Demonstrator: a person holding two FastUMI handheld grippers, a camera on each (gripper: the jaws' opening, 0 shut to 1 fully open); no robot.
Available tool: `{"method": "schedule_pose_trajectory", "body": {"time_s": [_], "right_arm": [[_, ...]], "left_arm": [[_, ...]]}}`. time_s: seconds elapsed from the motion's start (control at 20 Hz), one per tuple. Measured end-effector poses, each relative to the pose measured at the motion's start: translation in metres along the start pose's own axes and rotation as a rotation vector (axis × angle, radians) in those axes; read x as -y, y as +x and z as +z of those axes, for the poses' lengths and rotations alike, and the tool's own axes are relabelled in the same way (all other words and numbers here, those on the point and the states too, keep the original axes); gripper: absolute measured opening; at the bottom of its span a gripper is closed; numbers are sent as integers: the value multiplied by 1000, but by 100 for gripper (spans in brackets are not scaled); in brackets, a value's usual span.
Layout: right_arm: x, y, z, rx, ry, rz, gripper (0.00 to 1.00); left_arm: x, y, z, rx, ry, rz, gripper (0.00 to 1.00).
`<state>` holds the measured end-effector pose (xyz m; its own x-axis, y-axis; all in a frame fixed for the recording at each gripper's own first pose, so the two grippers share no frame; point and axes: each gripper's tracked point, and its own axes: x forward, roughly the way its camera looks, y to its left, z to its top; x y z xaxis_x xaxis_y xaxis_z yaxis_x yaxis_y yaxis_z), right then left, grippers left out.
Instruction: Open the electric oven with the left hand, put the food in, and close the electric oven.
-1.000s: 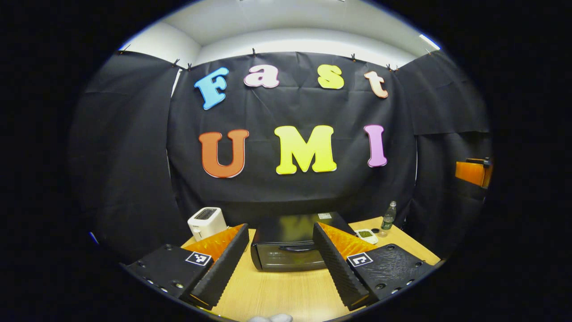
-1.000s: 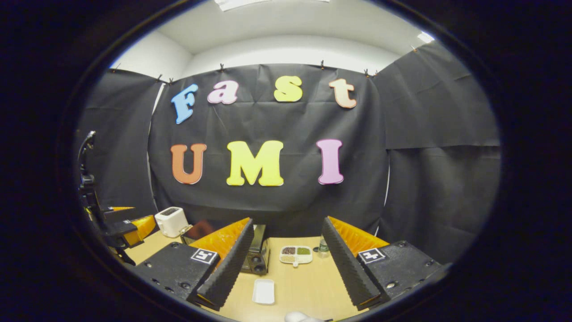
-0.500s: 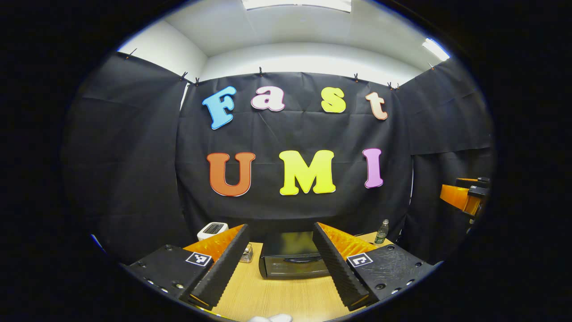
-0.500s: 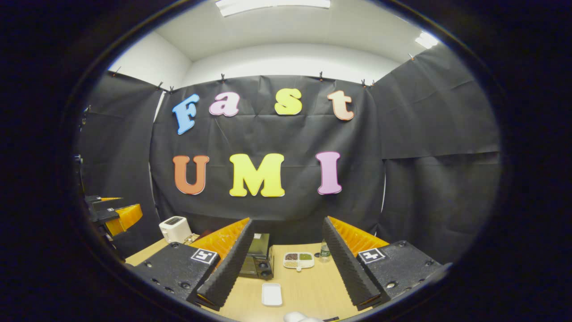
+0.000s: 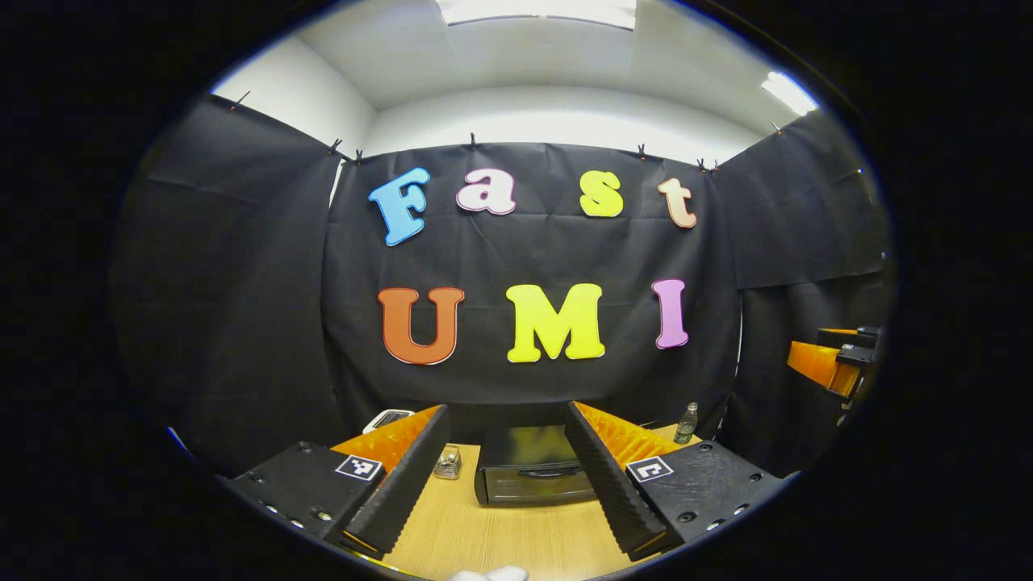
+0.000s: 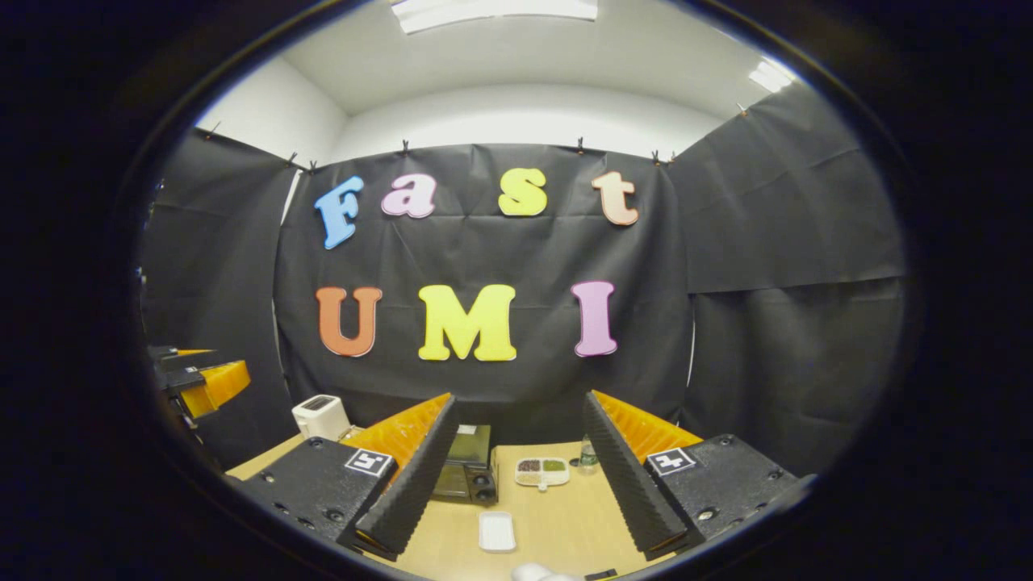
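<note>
Both grippers have drawn back from the electric oven point(image 5: 534, 476), jaws wide. The left gripper point(image 5: 504, 468) should approach squarely, taking the door's handle point(image 5: 545, 474), seemingly near its top.

Both grippers point(image 5: 504, 476) point(image 6: 512, 476) wide apart, empty.

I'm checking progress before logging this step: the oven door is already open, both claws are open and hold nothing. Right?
Not quite: the oven door is shut, its handle against the front, as the left gripper view shows. The rest stands: the left claw and right claw are open and hold nothing.
</note>
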<state>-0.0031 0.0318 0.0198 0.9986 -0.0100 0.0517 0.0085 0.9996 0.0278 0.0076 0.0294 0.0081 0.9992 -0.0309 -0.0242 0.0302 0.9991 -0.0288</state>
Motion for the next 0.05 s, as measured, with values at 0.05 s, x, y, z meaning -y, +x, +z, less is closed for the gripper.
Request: {"method": "schedule_pose_trajectory", "body": {"time_s": [0.05], "right_arm": [[0, -2, 0, 2, -1, -1, 97]], "left_arm": [[-2, -3, -1, -1, 0, 2, 94]]}}
